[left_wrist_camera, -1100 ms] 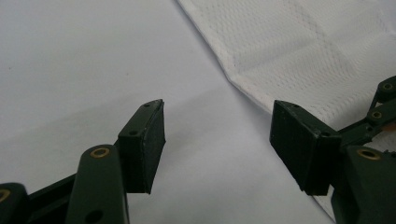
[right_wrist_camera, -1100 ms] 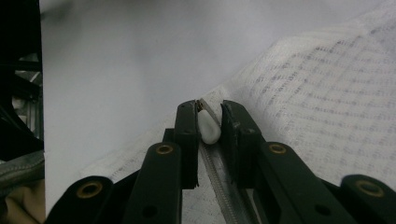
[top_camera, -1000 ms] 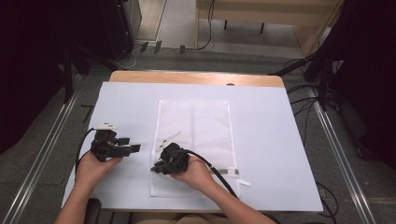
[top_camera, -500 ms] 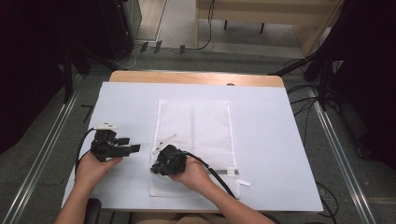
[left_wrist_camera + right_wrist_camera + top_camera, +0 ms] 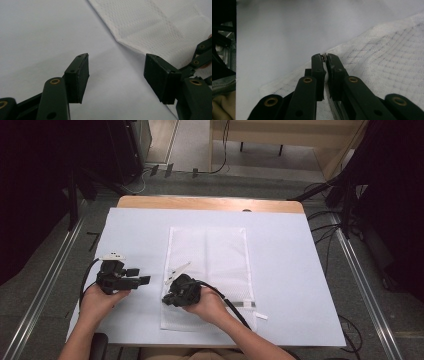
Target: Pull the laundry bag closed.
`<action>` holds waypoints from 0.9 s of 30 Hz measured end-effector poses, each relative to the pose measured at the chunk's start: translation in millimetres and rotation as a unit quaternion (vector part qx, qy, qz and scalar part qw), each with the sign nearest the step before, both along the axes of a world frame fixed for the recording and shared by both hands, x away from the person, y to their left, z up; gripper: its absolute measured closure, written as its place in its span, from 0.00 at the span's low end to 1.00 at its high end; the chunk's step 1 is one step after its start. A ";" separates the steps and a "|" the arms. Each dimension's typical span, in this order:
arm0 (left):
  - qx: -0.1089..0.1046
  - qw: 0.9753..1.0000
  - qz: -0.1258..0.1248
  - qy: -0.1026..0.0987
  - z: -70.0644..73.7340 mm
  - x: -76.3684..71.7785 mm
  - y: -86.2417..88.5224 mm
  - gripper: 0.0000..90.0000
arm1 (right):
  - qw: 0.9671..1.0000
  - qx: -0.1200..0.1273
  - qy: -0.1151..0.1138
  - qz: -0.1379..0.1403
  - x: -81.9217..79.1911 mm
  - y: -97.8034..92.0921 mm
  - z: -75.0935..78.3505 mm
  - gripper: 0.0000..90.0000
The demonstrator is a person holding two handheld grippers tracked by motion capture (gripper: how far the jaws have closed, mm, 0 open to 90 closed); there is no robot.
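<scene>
White tabletop (image 5: 300,270), mesh laundry bag (image 5: 220,255) lying flat at its centre.
Right gripper (image 5: 325,58) has shifted slightly left, jaws pinched on the bag's zipper pull (image 5: 325,55), probably opening it; left gripper (image 5: 116,75) waits alongside, jaws wide.

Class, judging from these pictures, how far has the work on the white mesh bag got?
Done: the mesh bag lies flat on the table. In hand: the right gripper is shut on the mesh bag at its zipper edge near a corner. Left: the left gripper stands open beside the bag's edge, holding nothing; the zipper's state I cannot tell.
</scene>
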State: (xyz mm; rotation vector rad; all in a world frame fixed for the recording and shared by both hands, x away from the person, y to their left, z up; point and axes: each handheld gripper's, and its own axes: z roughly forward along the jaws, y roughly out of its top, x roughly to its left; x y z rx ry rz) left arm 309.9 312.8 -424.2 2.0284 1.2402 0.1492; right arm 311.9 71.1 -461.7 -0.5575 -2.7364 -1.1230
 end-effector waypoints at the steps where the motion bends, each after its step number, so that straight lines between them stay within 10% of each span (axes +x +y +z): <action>1: 0.002 1.000 -0.003 0.000 0.5 -0.9 0.1 0.42 | 1.000 -0.001 -0.001 -0.001 0.1 -0.1 0.3 0.96; 27: -0.007 0.993 -0.114 0.029 -4.7 -19.9 -25.5 0.46 | 0.999 0.033 -0.028 -0.025 11.0 -11.8 28.5 0.96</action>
